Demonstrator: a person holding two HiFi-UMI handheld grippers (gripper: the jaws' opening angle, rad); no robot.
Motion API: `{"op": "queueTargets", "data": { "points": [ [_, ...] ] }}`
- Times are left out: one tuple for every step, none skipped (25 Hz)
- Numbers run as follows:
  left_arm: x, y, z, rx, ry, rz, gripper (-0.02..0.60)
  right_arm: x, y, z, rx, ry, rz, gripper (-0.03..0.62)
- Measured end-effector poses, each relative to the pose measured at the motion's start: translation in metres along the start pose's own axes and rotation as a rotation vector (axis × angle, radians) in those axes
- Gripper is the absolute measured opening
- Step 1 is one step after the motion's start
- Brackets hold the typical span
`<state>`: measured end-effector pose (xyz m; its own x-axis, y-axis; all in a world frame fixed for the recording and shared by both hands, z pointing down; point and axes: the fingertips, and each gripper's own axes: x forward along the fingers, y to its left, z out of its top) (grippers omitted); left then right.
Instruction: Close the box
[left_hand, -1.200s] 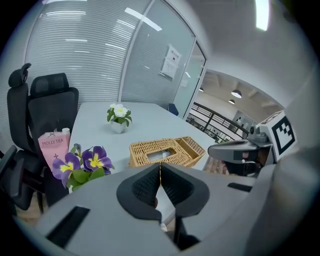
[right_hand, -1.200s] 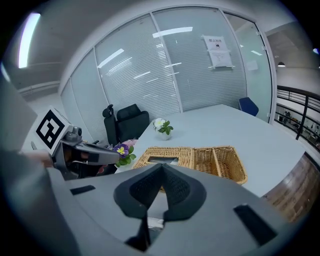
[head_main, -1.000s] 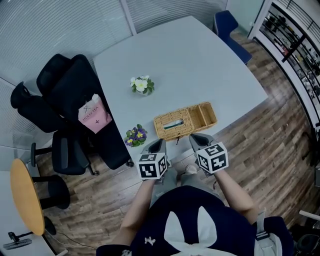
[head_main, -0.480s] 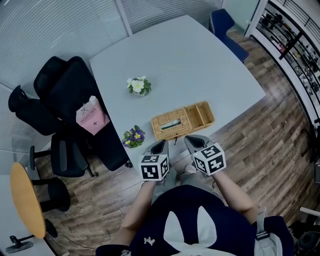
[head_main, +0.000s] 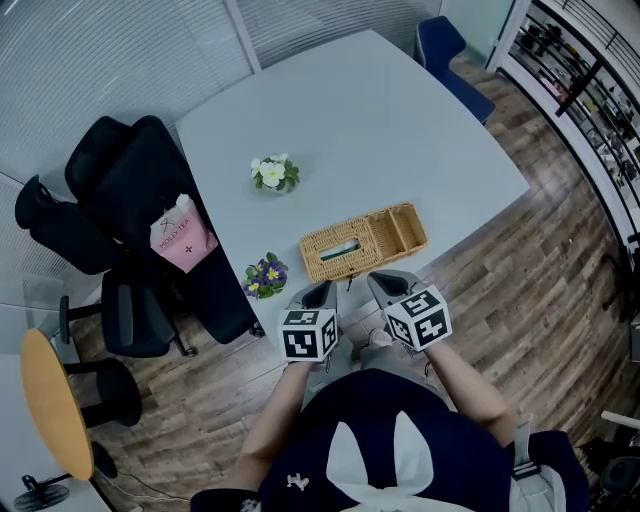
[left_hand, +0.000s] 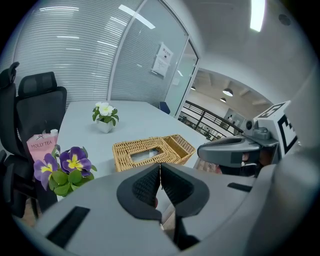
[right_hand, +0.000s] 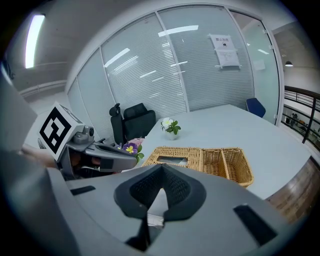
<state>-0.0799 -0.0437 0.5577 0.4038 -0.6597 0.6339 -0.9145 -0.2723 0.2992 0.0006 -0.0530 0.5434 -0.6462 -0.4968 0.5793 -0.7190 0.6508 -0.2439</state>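
A woven wicker box (head_main: 362, 242) lies on the pale table (head_main: 400, 130) near its front edge. Its left part has a slotted top; its right part (right_hand: 231, 164) is an open basket-like half. Both grippers are held below the table edge, short of the box and apart from it. My left gripper (head_main: 318, 293) is shut with nothing in it, its pads together in the left gripper view (left_hand: 160, 167). My right gripper (head_main: 378, 283) is also shut and empty (right_hand: 161, 170). Each gripper sees the other beside it, the right (left_hand: 235, 152) and the left (right_hand: 105, 152).
A pot of purple pansies (head_main: 265, 275) stands left of the box at the table corner. A white-flower pot (head_main: 272, 173) sits further back. A pink bag (head_main: 183, 233) rests on a black office chair (head_main: 130, 180). A blue chair (head_main: 450, 50) is beyond the table.
The views have shifted only slightly. Both grippers stay shut in about the same place and the box has not moved.
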Motion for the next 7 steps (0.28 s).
{"op": "queueTargets", "data": {
  "points": [
    [0.0004,-0.0003,-0.0004,0.002,0.002,-0.001,0.025,-0.0002,-0.0002,-0.0001,-0.001,0.001,0.0,0.003],
    [0.0007,-0.0006,-0.0007,0.005,0.004,-0.002,0.025,-0.0004,-0.0005,-0.0001,-0.002,0.001,-0.001,0.002],
    [0.001,-0.001,-0.0008,0.007,0.006,-0.003,0.025,-0.0008,-0.001,-0.0001,-0.002,0.002,-0.002,0.003],
    [0.0012,-0.0014,-0.0009,0.01,0.008,-0.004,0.025,-0.0012,-0.0017,-0.0002,-0.002,0.002,-0.003,0.003],
    [0.0014,-0.0018,-0.0009,0.012,0.009,-0.004,0.024,-0.0017,-0.0025,-0.0003,-0.002,0.002,-0.006,0.003],
    [0.0016,-0.0023,-0.001,0.013,0.011,-0.004,0.023,-0.0021,-0.0034,-0.0004,-0.002,0.002,-0.008,0.003],
    [0.0017,-0.0027,-0.0011,0.015,0.013,-0.004,0.025,-0.0025,-0.0043,-0.0005,-0.002,0.002,-0.01,0.002]
  ]
}}
